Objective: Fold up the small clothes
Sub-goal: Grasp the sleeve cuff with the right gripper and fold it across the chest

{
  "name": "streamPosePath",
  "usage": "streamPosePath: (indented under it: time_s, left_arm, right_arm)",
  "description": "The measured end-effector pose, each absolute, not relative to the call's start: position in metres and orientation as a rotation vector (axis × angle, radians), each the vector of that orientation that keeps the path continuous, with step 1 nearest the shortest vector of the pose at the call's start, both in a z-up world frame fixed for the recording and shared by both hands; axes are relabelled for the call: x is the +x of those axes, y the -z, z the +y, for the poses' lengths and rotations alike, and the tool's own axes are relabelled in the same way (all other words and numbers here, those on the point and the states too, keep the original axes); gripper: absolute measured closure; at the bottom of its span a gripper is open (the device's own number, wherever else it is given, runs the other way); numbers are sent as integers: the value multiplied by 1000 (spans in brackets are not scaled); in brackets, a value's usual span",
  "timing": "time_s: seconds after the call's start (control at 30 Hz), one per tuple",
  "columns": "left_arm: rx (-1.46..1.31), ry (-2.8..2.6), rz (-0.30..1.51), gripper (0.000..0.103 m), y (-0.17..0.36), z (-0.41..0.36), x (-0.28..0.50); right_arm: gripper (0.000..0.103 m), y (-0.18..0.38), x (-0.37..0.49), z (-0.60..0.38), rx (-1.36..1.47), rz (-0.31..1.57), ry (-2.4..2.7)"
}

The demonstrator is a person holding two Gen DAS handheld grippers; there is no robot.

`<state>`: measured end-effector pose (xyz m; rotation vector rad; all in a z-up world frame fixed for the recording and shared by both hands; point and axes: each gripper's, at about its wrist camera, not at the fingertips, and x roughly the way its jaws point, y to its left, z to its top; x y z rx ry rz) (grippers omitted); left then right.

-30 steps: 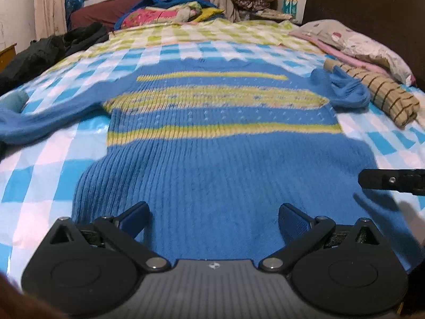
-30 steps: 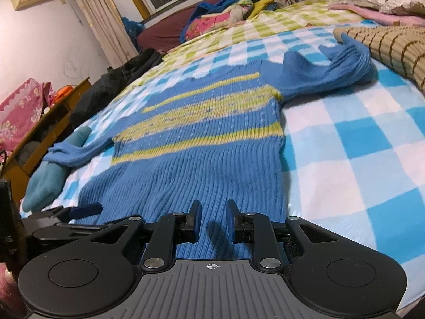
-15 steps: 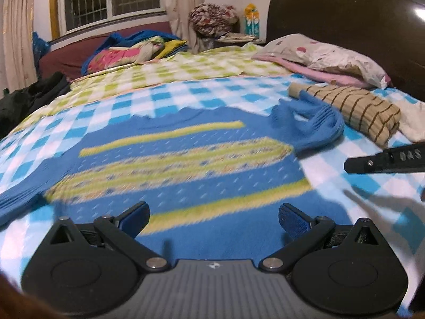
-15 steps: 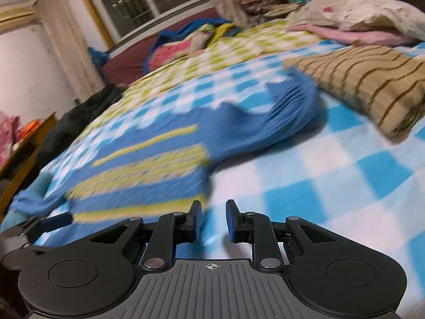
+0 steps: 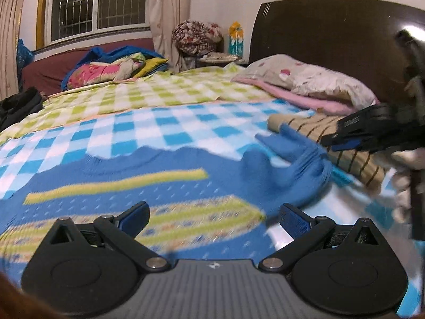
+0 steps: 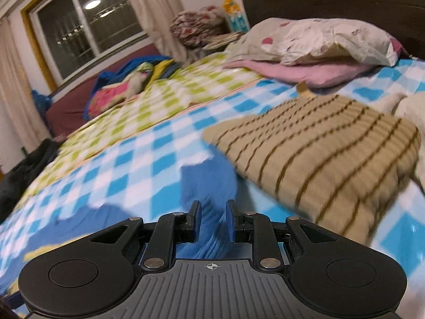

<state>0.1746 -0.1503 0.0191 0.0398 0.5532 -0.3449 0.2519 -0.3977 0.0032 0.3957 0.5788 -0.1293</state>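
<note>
A blue knit sweater (image 5: 148, 186) with yellow stripes lies flat on the blue-and-white checked bed cover. Its right sleeve (image 5: 289, 170) is bunched beside a folded tan striped garment. My left gripper (image 5: 212, 215) is open and empty, low over the sweater's chest. My right gripper (image 6: 212, 223) hovers over that sleeve (image 6: 209, 186); its jaws stand a narrow gap apart, with blue cloth seen between and behind them, and I cannot tell whether they touch it. The right gripper also shows at the right edge of the left wrist view (image 5: 353, 138).
A folded tan striped garment (image 6: 326, 154) lies right of the sleeve. Pillows (image 6: 318, 42) and a pink blanket (image 6: 300, 71) lie at the dark headboard (image 5: 332, 34). A green checked cover (image 5: 148, 93) and piled clothes (image 5: 111, 66) are farther back, under the window.
Both grippers have moved forward from the sweater's hem towards its shoulders. The right gripper has swung over to the bunched right sleeve. The left jaws stay wide, the right stay narrow.
</note>
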Motion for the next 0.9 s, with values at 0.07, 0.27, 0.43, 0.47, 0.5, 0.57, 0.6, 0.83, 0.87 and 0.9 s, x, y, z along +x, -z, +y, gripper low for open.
streamPosePath:
  time_s: [0.07,0.27,0.43,0.47,0.5,0.57,0.6,0.83,0.87,0.9]
  left_arm:
    - [39,357,544,0,-21,-158,179]
    - [68,397,530,0,-19,-174,182]
    - [75,405,543,0,-15,-175,180]
    - [73,405,542,0,-16,-174,179]
    - [69,403,540,0,-17,-172,177]
    - [55,398,537,0,-20,-166,175]
    - [48,393,535,0,-21,-163,174]
    - [-22,367,503,0,-35,-143,164]
    - [-25,367,500,0,-37,-142,163]
    - [-28,370,496,0,-38,-141,160]
  right_arm:
    - [81,3,268,-406,406,587,151]
    - [81,25,304,-425,538,653,99]
    - [84,33,322,-424,553,692,103]
    - [84,31,323,-424,562,697,100]
    - [87,30,320,-425,584,695,99]
    - [93,24,311,-431,650,674,89]
    - [93,20,305,-435,691,656,84]
    - [94,-27,226,-449,904,382,102]
    - [94,-32,218,-449,912,350,110]
    - [94,-37,211,-448,914,323,118]
